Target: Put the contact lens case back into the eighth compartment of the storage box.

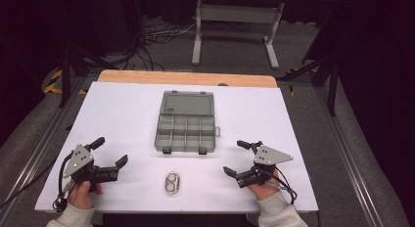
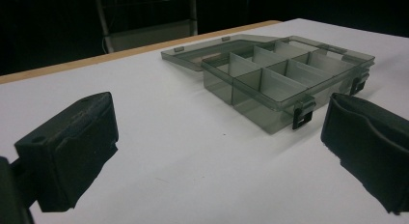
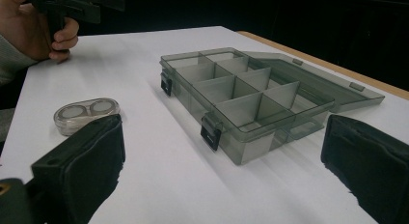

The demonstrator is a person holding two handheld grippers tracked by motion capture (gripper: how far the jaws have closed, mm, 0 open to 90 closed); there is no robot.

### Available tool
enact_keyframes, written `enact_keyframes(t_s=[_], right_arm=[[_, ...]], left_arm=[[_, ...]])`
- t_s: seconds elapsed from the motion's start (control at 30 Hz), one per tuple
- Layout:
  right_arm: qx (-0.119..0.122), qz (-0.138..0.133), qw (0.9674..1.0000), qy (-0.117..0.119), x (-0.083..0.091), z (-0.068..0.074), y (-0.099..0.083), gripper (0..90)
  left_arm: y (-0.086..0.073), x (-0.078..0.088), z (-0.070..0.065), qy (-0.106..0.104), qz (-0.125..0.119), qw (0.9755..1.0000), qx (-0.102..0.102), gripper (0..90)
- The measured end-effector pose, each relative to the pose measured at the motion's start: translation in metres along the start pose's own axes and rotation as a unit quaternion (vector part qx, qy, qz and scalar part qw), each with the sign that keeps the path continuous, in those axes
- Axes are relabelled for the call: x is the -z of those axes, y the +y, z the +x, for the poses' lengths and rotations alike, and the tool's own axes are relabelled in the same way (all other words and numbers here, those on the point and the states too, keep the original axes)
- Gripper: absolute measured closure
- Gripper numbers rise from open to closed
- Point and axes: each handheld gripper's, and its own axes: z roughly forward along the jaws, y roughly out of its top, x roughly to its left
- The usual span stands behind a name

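Open organizer box (image 1: 186, 128) between, ahead of spread left claw (image 1: 110, 151), right claw (image 1: 241, 158).

Pretty dark room. Grey carpet floor (image 1: 235, 56), a light metal frame stand (image 1: 237, 21) up at 12 o'clock, cable tangle (image 1: 156, 38) around 11, yellow-black hazard tape (image 1: 55, 81) at 10.

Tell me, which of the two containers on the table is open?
The grey compartment box: its lid lies folded back flat. The small oval case stays closed.
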Motion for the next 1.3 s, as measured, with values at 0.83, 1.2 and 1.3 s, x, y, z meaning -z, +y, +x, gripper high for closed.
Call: enact_keyframes(t_s=[0.83, 1.2, 1.3], right_arm=[[0.016, 0.005, 0.9998, 0.011, -0.005, -0.004, 0.03, 3.0], [0.017, 0.013, 0.9996, 0.018, -0.012, -0.008, 0.046, 3.3], [0.016, 0.015, 0.9996, 0.02, -0.013, -0.01, 0.048, 3.4]], left_arm=[[0.0, -0.001, -0.001, 0.002, 0.001, 1.0, -0.001, 0.3], [0.0, -0.001, -0.001, 0.003, 0.002, 1.0, 0.0, 0.3], [0.0, -0.001, -0.001, 0.003, 0.002, 1.0, -0.001, 0.3]])
